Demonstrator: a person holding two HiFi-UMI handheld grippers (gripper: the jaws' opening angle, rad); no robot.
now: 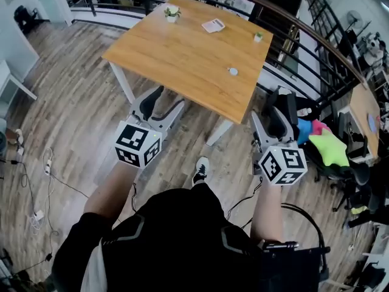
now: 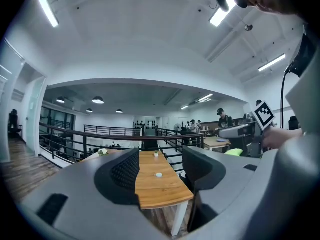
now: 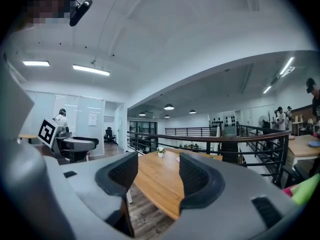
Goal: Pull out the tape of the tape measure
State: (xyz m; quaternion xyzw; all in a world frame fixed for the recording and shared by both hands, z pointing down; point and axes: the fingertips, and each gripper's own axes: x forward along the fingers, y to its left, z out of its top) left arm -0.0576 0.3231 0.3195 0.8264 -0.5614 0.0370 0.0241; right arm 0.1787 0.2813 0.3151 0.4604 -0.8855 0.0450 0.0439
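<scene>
A wooden table (image 1: 182, 53) with white legs stands on a plank floor (image 1: 73, 102). Four small things lie on its top, all well apart. A potted plant (image 1: 172, 13) sits at the far left corner. A pale card (image 1: 213, 25) lies flat by the far edge, near its middle. A tiny green pot (image 1: 258, 36) stands at the far right corner. A small pale round thing (image 1: 233, 72) rests near the right edge, about midway along it. The near half of the top is bare wood. On the floor to the left, cables (image 1: 45, 166) trail.
</scene>
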